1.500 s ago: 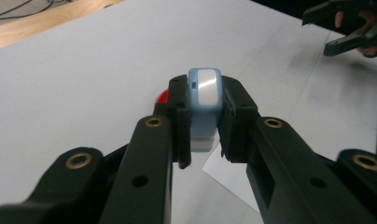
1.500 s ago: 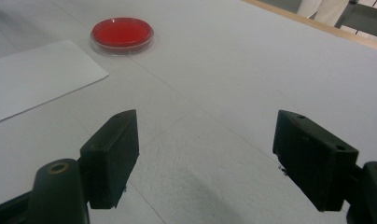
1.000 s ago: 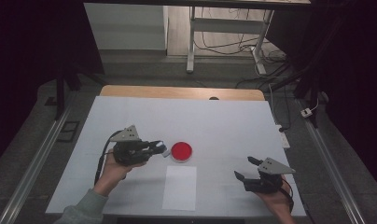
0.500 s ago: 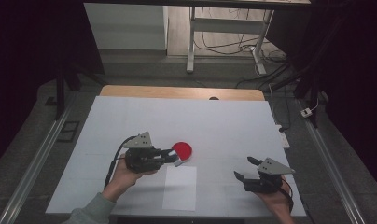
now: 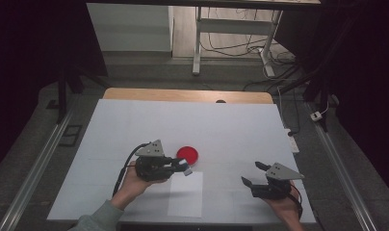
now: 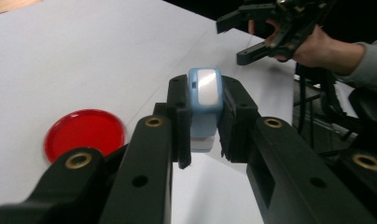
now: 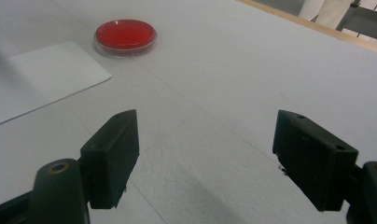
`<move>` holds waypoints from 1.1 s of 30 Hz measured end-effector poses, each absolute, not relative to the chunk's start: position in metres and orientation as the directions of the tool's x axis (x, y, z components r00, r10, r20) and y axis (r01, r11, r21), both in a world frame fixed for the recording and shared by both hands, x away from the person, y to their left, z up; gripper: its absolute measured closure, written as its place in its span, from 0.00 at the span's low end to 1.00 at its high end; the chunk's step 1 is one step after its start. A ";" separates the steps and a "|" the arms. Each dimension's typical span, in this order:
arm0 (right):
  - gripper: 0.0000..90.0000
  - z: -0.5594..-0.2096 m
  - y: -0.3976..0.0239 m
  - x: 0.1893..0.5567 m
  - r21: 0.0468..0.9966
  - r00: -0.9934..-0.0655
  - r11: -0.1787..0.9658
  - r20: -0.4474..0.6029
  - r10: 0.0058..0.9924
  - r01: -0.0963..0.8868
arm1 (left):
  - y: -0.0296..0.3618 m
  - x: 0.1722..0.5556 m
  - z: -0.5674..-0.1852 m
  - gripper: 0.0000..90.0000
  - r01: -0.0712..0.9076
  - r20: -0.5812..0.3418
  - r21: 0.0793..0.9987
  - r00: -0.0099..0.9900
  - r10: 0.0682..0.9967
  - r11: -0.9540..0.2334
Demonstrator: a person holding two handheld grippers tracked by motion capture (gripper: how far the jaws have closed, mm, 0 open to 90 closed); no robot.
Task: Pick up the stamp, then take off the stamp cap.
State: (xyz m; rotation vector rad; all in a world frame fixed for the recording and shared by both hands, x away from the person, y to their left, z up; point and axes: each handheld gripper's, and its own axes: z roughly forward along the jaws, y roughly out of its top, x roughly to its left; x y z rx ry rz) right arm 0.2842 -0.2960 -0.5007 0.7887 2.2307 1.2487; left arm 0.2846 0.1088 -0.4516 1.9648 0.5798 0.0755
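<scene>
Stamp [image 6: 204, 105], a small blue block with a pale top and a white base, sits clamped between the two black jaws of the left gripper [image 6: 204, 122]; in the left gripper view the pads press on both its sides and hold it clear of the table. In the high view the left gripper [image 5: 182, 167] lies in the person's left hand [image 5: 135, 182] near the front of the white table [image 5: 240, 125], its tip over the top edge of the paper [image 5: 185, 194], with the stamp [image 5: 185, 168] showing as a pale spot at that tip. The paper is a white sheet lying flat near the table's front edge, between the two hands. At the front right, the right gripper [image 5: 254, 174] rests low in the right hand [image 5: 284, 209], well apart from the left one; its jaws stand wide with nothing between them, and the right gripper view looks through that gap [image 7: 205, 158] at bare table. Just beyond the left gripper's tip stands the red dish [image 5: 188, 155], a shallow round dish with a clear rim, close to the stamp but apart from it. The right gripper view shows the dish [image 7: 125, 35] just past the paper's far corner [image 7: 46, 74]. Farther back runs the table's wooden edge [image 5: 183, 95], then grey floor with cables and a metal stand [image 5: 197, 43].
</scene>
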 end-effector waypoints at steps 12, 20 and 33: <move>0.26 -0.499 -0.295 0.284 0.868 -0.731 0.422 -0.108 0.674 0.261 | 0.112 0.286 -0.452 0.84 0.369 -0.205 0.868 0.876 0.436 -0.332; 0.28 -0.495 -0.291 0.284 0.868 -0.738 0.421 -0.099 0.667 0.264 | 0.112 0.288 -0.452 0.84 0.376 -0.213 0.868 0.873 0.439 -0.326; 0.28 -0.495 -0.265 0.285 0.870 -0.768 0.421 -0.080 0.635 0.258 | 0.114 0.292 -0.454 0.84 0.382 -0.215 0.868 0.864 0.454 -0.317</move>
